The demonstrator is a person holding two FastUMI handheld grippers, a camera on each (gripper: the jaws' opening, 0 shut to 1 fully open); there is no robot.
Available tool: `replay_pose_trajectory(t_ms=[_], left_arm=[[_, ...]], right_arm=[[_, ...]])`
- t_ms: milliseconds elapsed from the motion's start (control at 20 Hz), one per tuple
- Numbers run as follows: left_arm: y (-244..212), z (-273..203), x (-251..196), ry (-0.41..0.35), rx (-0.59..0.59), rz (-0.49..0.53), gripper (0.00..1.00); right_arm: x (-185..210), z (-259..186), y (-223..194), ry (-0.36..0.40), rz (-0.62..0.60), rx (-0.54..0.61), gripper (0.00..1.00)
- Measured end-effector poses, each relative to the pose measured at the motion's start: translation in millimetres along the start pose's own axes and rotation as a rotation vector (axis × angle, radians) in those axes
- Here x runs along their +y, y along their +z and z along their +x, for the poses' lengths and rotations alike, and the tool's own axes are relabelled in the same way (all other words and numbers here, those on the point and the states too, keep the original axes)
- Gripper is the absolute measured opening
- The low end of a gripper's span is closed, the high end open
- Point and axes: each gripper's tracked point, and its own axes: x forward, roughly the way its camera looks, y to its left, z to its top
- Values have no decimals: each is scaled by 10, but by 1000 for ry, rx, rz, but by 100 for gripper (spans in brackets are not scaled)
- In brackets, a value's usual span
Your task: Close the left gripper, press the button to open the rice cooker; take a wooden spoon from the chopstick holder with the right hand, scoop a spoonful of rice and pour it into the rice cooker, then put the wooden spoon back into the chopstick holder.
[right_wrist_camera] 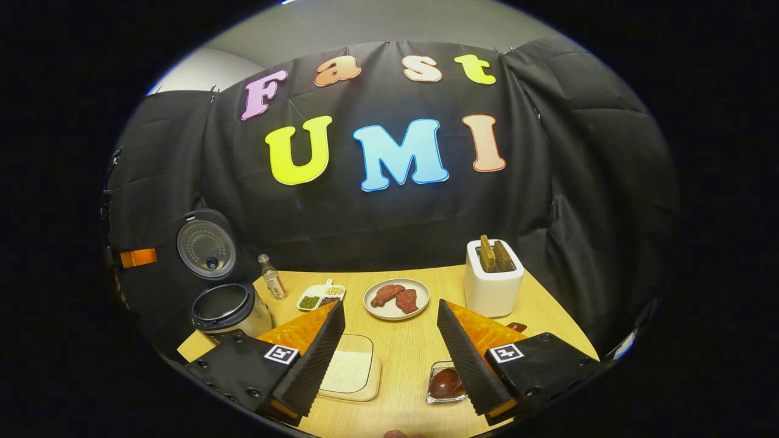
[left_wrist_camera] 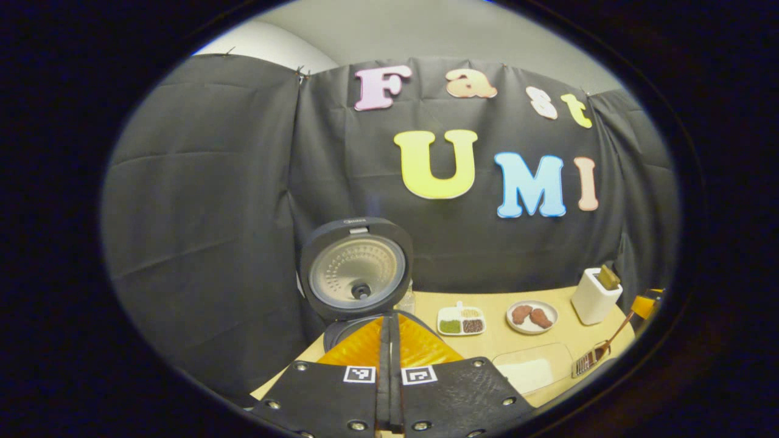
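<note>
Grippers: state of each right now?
Left gripper: closed, holding nothing.
Right gripper: open, empty, above the table.

Both pictures are dim, with soft light from above. The bench point(right_wrist_camera: 414, 353) looks warm yellow. Edges bend and curve. Things look sharp, with little glare.

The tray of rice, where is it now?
In the right gripper view the tray of rice lies on the table's near edge, just right of the rice cooker.
</note>
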Motion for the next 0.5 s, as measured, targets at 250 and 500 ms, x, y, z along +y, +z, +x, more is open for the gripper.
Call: replay_pose_trajectory(t_ms=[250,500], left_arm=[[85,-230,-5,-3,-99,-1,6],[8,-263,-113,-25,-118,-46,81]], right_arm=[[-93,-51,-64,-25,5,15,98],[-221,-26,-255,-67,49,75,98]])
